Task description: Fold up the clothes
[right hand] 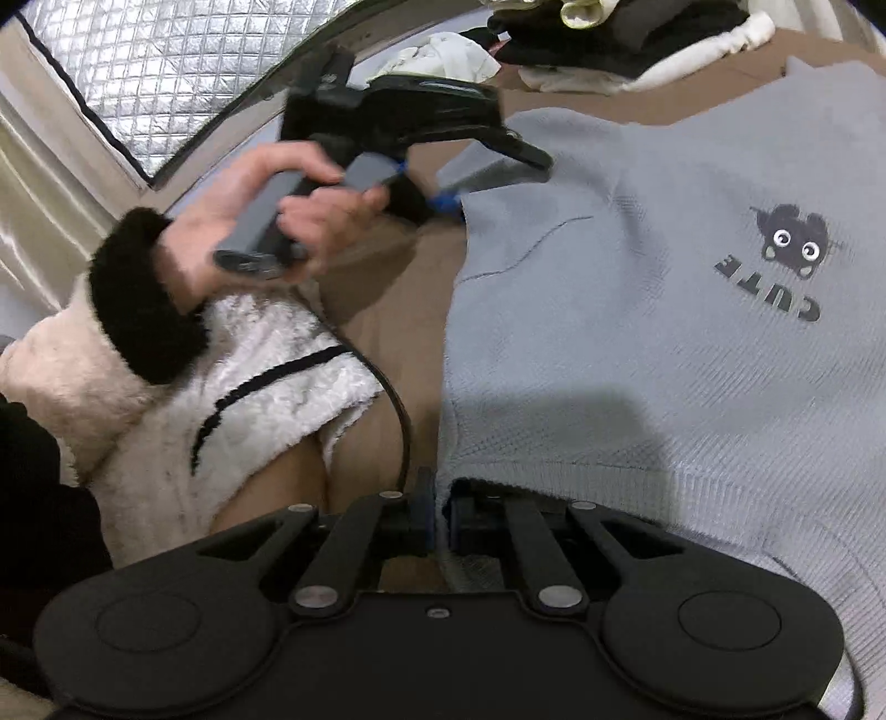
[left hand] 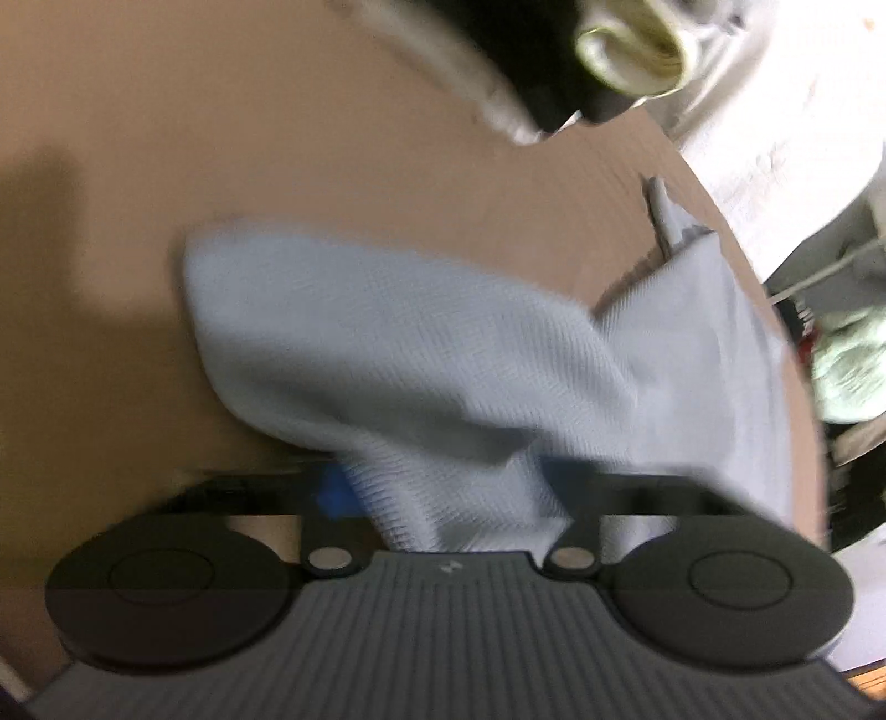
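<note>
Shirt [right hand: 664, 310]: pale blue knit with a dark cartoon print and the word CUTE, lying on the tan surface [right hand: 382, 277], print side up. Position: in the right wrist view the body spreads ahead and to the right of the jaws, its near hem edge passing between them. Right gripper [right hand: 437, 512]: jaws nearly closed, blue pads pinching the hem corner. Left gripper [left hand: 443, 498]: jaws set fairly wide, with a bunched part of the shirt, likely a sleeve or side edge, running up between them; the view is blurred, so whether the pads truly clamp it cannot be told. In the right wrist view the left hand [right hand: 266, 210] holds that gripper at the shirt's far left edge, beyond the right jaws. Progress: judged early; the body is mostly spread flat, one side is gathered and lifted, and no finished crease shows. Remaining, as judged: carry the side over, fold the other, then halve the length. Pile of other clothes [right hand: 626, 50]: beyond the shirt, far from both jaws, unsorted.
</note>
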A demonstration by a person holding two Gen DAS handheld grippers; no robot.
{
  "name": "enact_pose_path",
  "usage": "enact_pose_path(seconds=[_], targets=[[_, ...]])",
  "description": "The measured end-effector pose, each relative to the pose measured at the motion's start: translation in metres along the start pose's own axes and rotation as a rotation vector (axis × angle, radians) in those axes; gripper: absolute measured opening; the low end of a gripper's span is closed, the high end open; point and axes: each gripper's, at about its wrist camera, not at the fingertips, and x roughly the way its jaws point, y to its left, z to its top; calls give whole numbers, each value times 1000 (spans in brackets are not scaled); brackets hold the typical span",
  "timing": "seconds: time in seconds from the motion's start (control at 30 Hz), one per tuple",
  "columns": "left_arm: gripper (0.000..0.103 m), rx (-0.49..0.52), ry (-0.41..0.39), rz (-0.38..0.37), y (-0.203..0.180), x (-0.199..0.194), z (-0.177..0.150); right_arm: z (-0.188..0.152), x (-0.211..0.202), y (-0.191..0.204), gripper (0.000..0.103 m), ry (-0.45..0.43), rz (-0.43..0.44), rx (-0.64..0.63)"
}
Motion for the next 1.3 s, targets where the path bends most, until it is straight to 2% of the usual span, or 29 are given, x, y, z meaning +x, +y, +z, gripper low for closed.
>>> enact_pose_path(seconds=[0.03, 0.1, 0.2, 0.23, 0.27, 0.33, 0.4, 0.47, 0.5, 0.6, 0.63, 0.7, 0.83, 0.9, 0.93, 0.97, 1.0, 1.03, 1.07, 1.13, 1.2, 1.3], targets=[[4, 34, -40, -5, -8, -6, 6, 1, -4, 1, 8, -9, 8, -9], [4, 123, -186, -44, -26, -42, 6, 3, -10, 5, 8, -37, 16, -23], [4, 247, -314, 23, -42, -71, -13, 5, -15, 10, 8, -73, 27, -18], [6, 251, -297, 52, -41, -66, -17, 4, -9, 14, 8, -60, 14, -30], [8, 226, -233, 100, -33, -50, -17, 2, -1, 20, 8, -28, -10, -60], [9, 109, -80, 193, -4, -17, -16, -5, 21, 32, 9, 72, -71, -138], [9, -24, 6, 225, 25, 1, -12, -12, 41, 42, 9, 156, -109, -198], [9, -127, -8, 167, 41, -3, -4, -14, 43, 42, 10, 164, -101, -202], [9, -137, -29, 158, 42, -7, -1, -14, 42, 40, 10, 162, -90, -193], [12, -79, -71, 192, 41, -11, 2, -9, 37, 31, 14, 176, -58, -120], [19, -78, -60, 203, 42, -7, 5, -8, 35, 31, 18, 187, -53, -118], [31, -91, -42, 208, 46, -1, 8, -9, 31, 39, 41, 208, -46, -161], [53, -187, -67, 157, 57, -2, 8, -7, 0, 26, 45, 114, -80, -114], [57, -248, -70, 106, 65, 1, 8, -5, -18, 18, 50, 57, -101, -79], [55, -279, -71, 80, 69, 2, 8, -5, -27, 14, 52, 28, -111, -62], [50, -265, -60, 63, 69, 7, 9, -4, -36, 10, 54, 0, -122, -45], [11, -243, -47, 49, 67, 12, 10, -4, -46, 2, 54, -32, -145, -6], [3, -192, -64, 55, 59, 8, 8, -6, -57, -11, 54, -66, -182, 60], [3, -136, -87, 64, 50, 3, 6, -8, -67, -24, 54, -94, -214, 121], [4, -1, -221, 93, 24, -23, 4, -15, -86, -43, 54, -140, -264, 222], [4, 54, -282, 144, 15, -35, 3, -24, -103, -56, 54, -179, -301, 295], [4, 129, -365, 222, 4, -51, 2, -40, -117, -62, 54, -194, -326, 335]])
